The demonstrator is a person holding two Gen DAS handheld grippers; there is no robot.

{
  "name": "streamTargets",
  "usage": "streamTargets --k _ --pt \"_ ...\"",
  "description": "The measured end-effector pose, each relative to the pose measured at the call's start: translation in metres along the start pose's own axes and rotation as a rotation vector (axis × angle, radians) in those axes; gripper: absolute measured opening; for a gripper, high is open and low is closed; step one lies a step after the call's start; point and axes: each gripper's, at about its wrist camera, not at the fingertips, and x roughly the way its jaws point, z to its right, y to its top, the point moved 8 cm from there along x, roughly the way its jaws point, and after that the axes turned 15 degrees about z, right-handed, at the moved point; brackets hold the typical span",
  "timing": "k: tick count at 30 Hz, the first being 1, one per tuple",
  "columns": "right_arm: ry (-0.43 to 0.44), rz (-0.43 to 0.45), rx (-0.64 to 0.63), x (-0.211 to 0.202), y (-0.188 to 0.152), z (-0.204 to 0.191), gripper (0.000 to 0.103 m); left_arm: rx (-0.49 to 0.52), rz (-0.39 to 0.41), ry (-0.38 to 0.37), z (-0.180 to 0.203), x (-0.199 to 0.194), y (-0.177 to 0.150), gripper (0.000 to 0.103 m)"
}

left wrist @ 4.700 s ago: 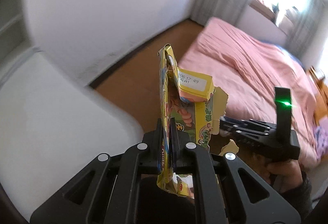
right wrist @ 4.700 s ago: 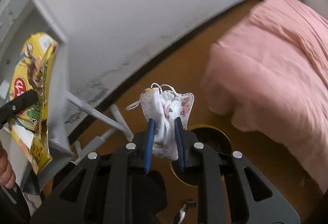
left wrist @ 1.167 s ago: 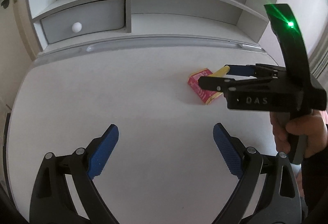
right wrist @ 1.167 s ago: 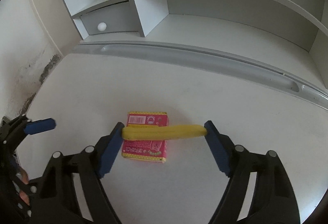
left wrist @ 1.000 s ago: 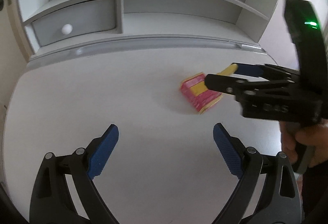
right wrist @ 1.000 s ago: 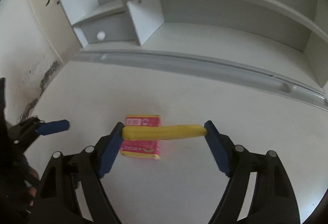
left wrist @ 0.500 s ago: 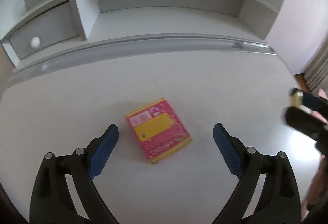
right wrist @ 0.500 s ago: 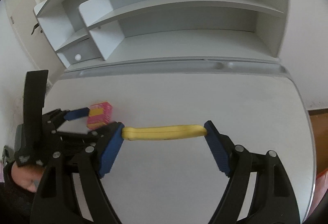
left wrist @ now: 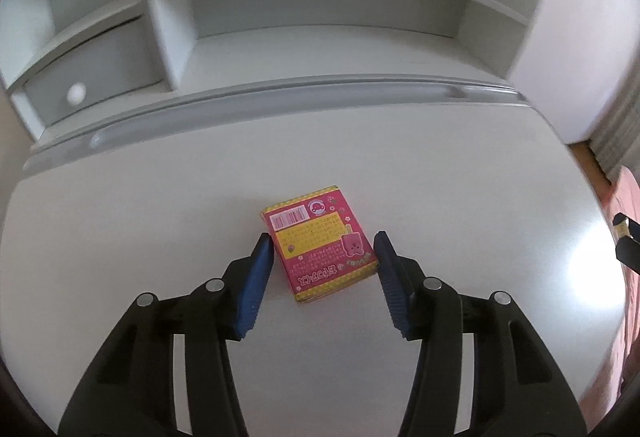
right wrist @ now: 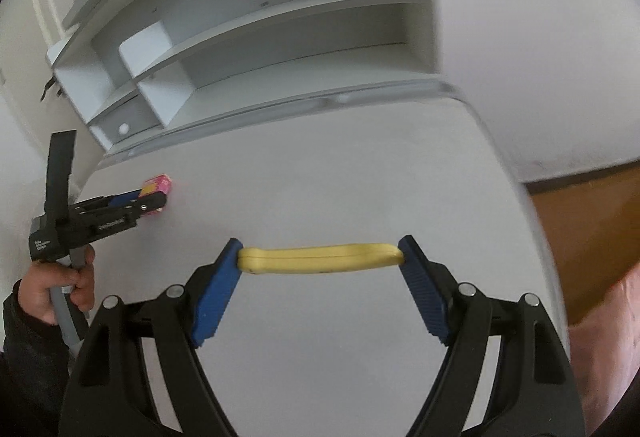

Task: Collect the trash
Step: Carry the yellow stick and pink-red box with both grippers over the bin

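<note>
My left claw [left wrist: 322, 269] is closing around the pink box [left wrist: 320, 243] lying flat on the desk [left wrist: 160, 197]; light stiff card, best pinched across its side edges. My right claw [right wrist: 320, 259] grips a yellow strip [right wrist: 320, 257] endwise.

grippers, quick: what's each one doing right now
Left gripper: jaws closing around the flat pink and yellow cardboard box on the white desk; no grip yet.
Right gripper: shut on the long yellow flat piece, held end to end.
</note>
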Motion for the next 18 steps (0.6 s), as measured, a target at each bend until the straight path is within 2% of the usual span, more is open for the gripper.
streamTargets --k 3,9,15,18 --pt "-0.055 0.020 0.053 -0.029 -0.010 0.032 0.077 0.056 0.009 -0.099 0.055 -0.012 0.001 0.050" --pt "-0.229 0.064 0.223 -0.110 -0.057 0.129 0.077 0.209 0.013 -0.400 0.215 -0.045 -0.016 0.050" --pt "-0.410 0.066 0.434 -0.183 -0.136 0.225 0.077 0.363 -0.042 -0.673 0.367 -0.081 -0.064 0.050" --pt "-0.477 0.035 0.520 -0.204 -0.176 0.260 0.077 0.436 -0.068 -0.762 0.419 -0.098 -0.091 0.050"
